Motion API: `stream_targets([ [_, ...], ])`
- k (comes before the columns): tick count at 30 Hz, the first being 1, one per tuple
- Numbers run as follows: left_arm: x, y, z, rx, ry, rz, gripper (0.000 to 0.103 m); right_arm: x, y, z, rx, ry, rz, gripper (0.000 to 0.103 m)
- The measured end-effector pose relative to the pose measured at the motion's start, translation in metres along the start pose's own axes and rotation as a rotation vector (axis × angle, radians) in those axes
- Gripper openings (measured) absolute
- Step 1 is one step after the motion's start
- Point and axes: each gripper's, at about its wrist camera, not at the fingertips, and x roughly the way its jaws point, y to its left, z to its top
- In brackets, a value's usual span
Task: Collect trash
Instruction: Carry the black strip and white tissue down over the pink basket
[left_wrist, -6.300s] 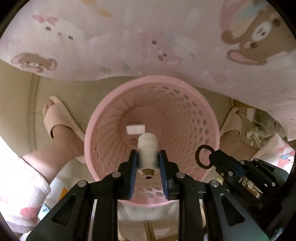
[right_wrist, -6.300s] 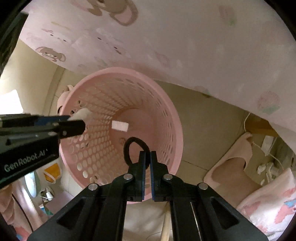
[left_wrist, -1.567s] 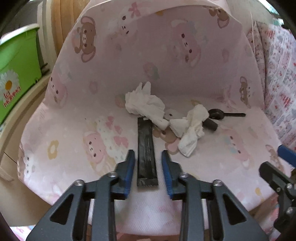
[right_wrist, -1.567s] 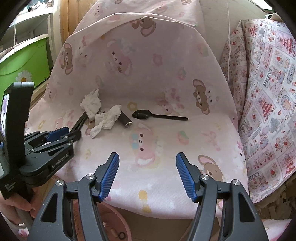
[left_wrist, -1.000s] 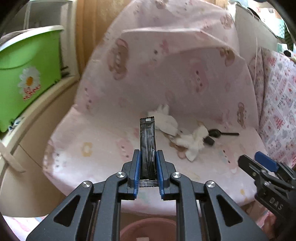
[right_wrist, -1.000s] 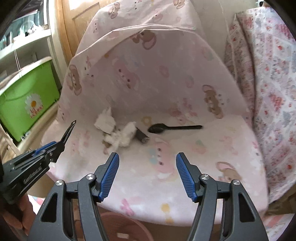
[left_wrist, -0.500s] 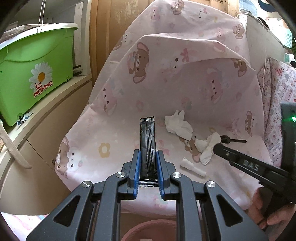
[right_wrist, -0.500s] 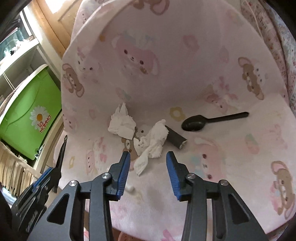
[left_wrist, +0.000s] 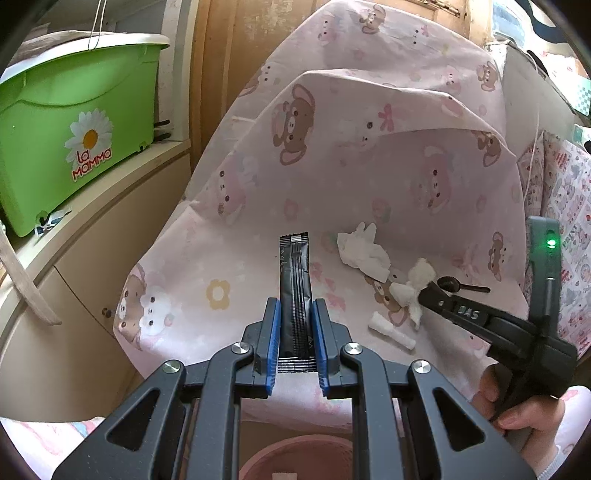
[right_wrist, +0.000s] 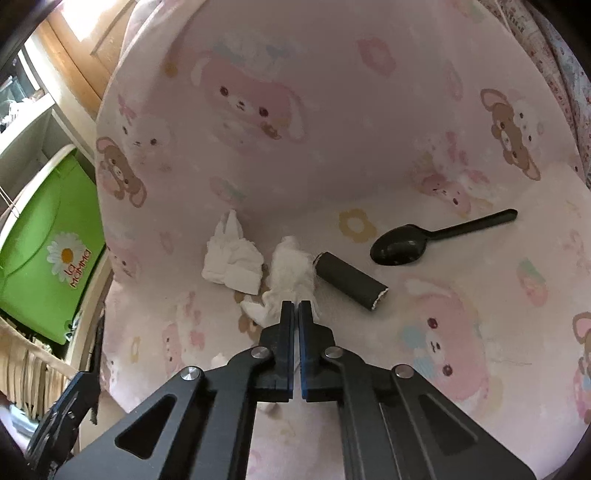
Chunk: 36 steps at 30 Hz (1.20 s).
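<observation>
Left wrist view, left to right. A green storage bin (left_wrist: 70, 122) sat at the upper left of the frame, off the work area. At centre, your left gripper (left_wrist: 294, 332) was pinching the lower end of a black sachet (left_wrist: 294, 280), which stood up between the blue pads, clear of the pink printed cover (left_wrist: 229, 258). A pink basket (left_wrist: 295, 456) showed at the bottom edge, directly under that gripper. To the right of the sachet lay a crumpled tissue (left_wrist: 364, 251), a small white roll (left_wrist: 392, 329) and, further right, the tissue wad (left_wrist: 410, 291) with your right gripper (left_wrist: 428, 293) at it.

Right wrist view. Your right gripper's jaws were pressed together on the near edge of the tissue wad (right_wrist: 291, 277) at frame centre. A dark tube (right_wrist: 351, 280) lay just right of the wad and touching it; a black spoon (right_wrist: 406, 247) lay further right, apart.

Judgement: you were at the pick-up step, both tools loaded. The next move called for a straight lift of the wad, checking that the thin pinch held and the tube was not dragged along, then carrying both items over the basket to release.
</observation>
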Motion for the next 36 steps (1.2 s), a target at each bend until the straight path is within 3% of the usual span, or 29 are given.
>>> stream_targets([
  [9, -0.018, 0.001, 0.0, 0.014, -0.023, -0.018, 0.017, -0.047, 0.003, -0.004, -0.041, -0.058, 0.07, 0.003],
  [17, -0.035, 0.004, -0.012, 0.045, 0.021, -0.014, 0.017, -0.09, -0.001, -0.017, -0.122, -0.063, 0.098, 0.003],
  [19, -0.042, 0.009, -0.017, 0.033, 0.064, -0.022, 0.017, -0.103, 0.003, -0.022, -0.158, -0.067, 0.114, 0.003],
  [24, -0.06, 0.012, -0.018, 0.029, 0.136, -0.04, 0.017, -0.122, 0.021, -0.036, -0.258, -0.051, 0.153, 0.003],
  [29, -0.081, 0.002, -0.024, 0.063, 0.131, -0.091, 0.017, -0.131, 0.034, -0.056, -0.336, -0.007, 0.15, 0.003],
  [33, -0.069, -0.003, -0.042, 0.068, 0.154, -0.064, 0.017, -0.131, 0.04, -0.071, -0.373, 0.041, 0.153, 0.003],
  [36, -0.057, 0.001, -0.055, 0.025, 0.205, -0.098, 0.017, -0.134, 0.042, -0.084, -0.395, 0.052, 0.161, 0.003],
])
